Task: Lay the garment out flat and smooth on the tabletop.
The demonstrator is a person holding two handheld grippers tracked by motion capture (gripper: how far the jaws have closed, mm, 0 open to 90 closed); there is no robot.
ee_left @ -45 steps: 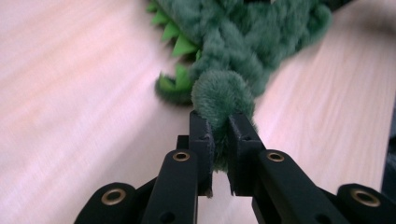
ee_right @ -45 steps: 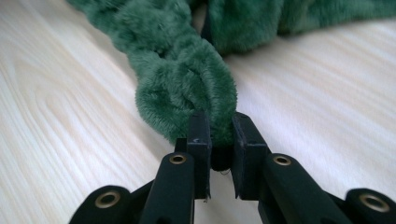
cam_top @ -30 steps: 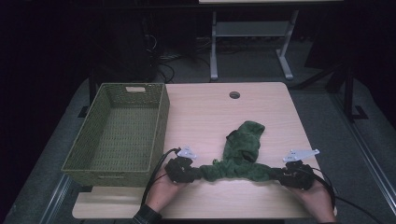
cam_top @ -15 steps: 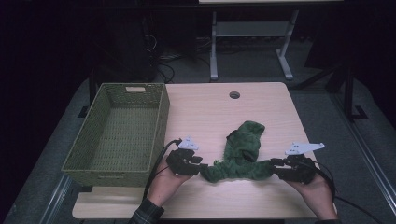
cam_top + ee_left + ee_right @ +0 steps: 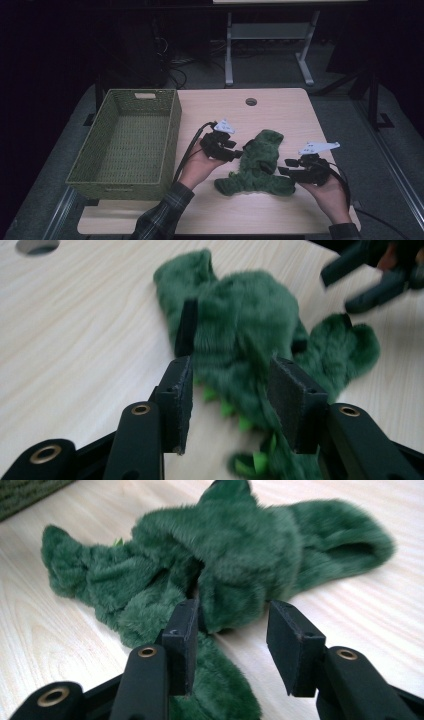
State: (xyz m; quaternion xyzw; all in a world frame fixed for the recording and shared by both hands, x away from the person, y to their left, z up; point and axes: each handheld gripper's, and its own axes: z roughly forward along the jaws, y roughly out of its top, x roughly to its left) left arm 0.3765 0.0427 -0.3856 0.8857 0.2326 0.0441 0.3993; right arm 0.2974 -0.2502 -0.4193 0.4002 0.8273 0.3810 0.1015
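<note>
Plush green fabric, a fuzzy garment (image 5: 257,165) with lime spikes, lies crumpled near the front edge of the surface (image 5: 280,110), right of the wicker basket (image 5: 125,145). You should expect it light, limp and floppy, so pinch a thick fold or a cuff. Your left gripper (image 5: 230,390) has just been opening, its fingers (image 5: 177,400) half apart over the fur, gripping nothing. Your right gripper (image 5: 231,640), also just opening, stands free at the bundle's right end.
</note>
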